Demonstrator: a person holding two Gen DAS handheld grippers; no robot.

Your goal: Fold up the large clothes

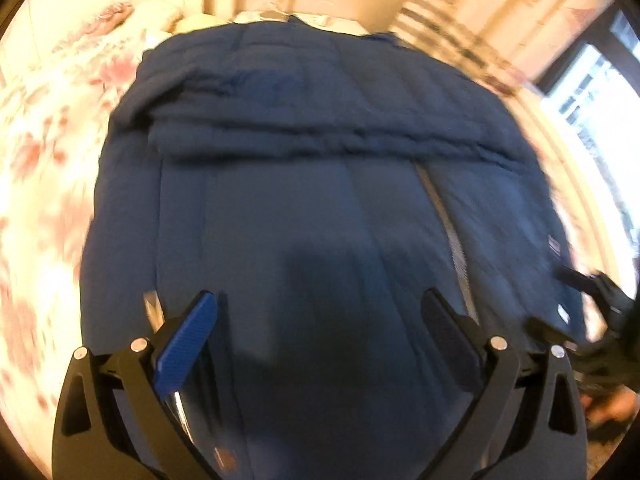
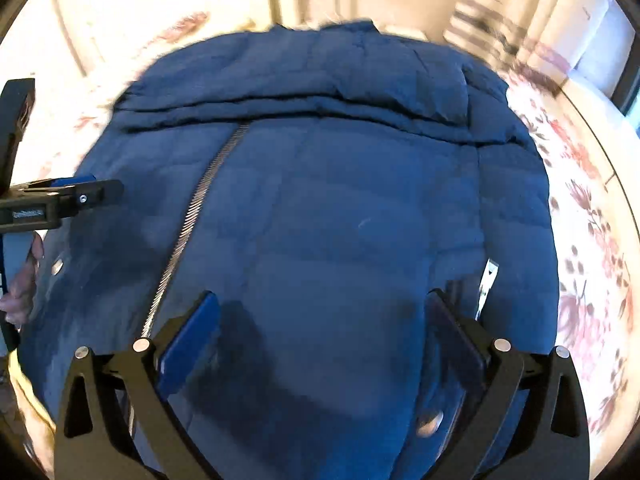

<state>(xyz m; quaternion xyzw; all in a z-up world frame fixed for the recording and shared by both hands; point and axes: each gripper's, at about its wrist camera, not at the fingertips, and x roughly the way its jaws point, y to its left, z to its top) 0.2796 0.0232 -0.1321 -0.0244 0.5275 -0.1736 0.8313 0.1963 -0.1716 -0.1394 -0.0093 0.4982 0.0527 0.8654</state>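
A blue coat (image 1: 312, 184) covers the floral bed (image 1: 48, 152), zipper (image 2: 192, 232) running toward 12 o'clock. Both claws, left (image 1: 318, 312) and right (image 2: 320, 312), hover agape above it; window (image 1: 592, 92) at 2 o'clock.

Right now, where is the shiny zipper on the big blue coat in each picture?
Left wrist view: the zipper runs down the right half of the coat, ending near the right finger of the left hand-held gripper.
Right wrist view: the zipper slants down the left half, ending near the left finger of the right hand-held gripper.
Shared landmark: the folded-over coat edge at the zipper's top.
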